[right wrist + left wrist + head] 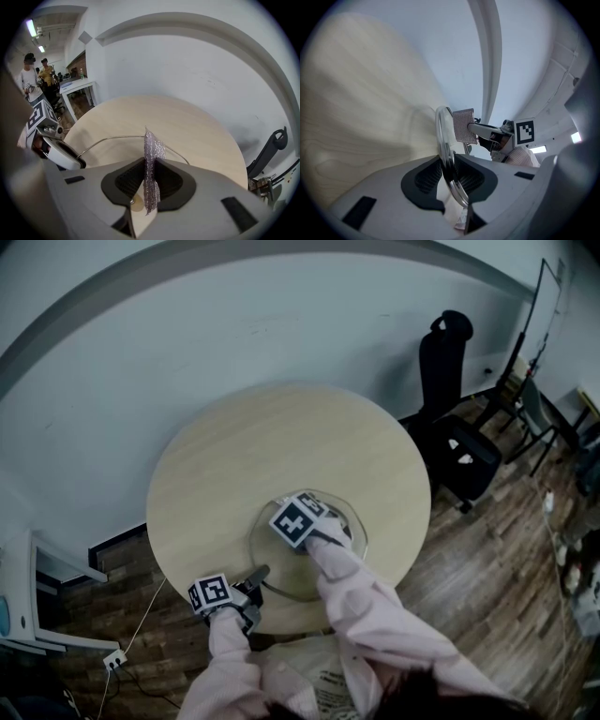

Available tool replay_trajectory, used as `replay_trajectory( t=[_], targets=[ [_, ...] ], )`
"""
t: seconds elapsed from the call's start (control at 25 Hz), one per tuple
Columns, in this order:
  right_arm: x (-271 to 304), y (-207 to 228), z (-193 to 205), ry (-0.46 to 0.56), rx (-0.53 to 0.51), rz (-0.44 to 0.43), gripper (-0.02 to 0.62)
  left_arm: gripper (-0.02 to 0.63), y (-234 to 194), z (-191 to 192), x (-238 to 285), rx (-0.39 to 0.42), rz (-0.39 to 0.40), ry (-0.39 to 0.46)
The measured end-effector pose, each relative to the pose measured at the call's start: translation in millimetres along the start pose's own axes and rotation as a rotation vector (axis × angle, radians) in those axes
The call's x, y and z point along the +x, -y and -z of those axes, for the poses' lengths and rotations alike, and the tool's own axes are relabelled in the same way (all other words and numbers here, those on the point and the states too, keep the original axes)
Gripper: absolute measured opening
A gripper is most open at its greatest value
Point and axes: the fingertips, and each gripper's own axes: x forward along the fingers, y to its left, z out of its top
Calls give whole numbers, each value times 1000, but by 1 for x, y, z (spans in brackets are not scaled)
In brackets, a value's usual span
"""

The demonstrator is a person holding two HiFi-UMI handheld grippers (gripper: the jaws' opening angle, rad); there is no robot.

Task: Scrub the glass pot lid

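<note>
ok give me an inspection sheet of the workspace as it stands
surface: round pale wood table, bare apart from the job's things
job's things: glass lid lies on the table's near side; silvery mesh pad is over it
clutter: nothing seen
grippers: left gripper is clamped on the lid's metal rim; right gripper is clamped on the pad, held upright between its jaws
cables: white lead runs to a power strip on the floor left of the table
surroundings: white wall behind, wood floor, black chair at right, people far off
</note>
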Motion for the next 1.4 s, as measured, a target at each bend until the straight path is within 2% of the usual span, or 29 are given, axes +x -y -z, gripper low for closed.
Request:
replay_trajectory(
  t=[1.4],
  targets=[
    [3,-39,-18,40,-10,-67,71,84,0,1,0,0,-10,6]
  ],
)
